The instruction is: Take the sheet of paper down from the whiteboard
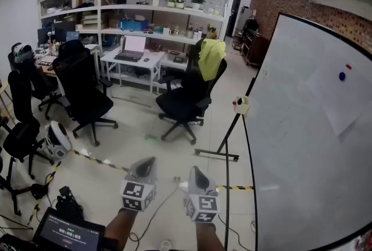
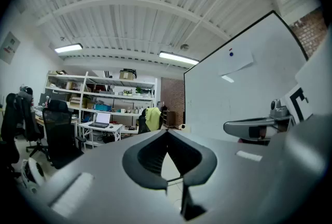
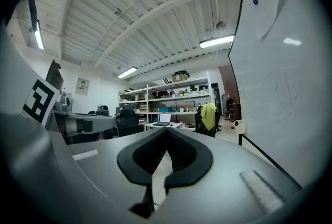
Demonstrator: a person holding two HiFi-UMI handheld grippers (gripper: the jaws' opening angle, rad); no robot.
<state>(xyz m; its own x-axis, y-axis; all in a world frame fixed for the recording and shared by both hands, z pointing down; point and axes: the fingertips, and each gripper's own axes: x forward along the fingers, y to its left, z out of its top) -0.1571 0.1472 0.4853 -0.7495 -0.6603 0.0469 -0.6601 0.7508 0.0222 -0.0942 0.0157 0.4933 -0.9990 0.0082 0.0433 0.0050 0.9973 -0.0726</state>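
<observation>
A white sheet of paper hangs on the whiteboard at the right, pinned by a blue magnet with a small red magnet above it. The paper also shows high on the board in the left gripper view, and as the paper in the right gripper view. My left gripper and right gripper are held low and level side by side, well short of the board. Both are shut with nothing between their tips.
Black office chairs stand on the floor ahead, one with a yellow garment over its back. White shelving and a desk with a laptop line the far wall. The whiteboard's stand foot and taped floor line lie near me.
</observation>
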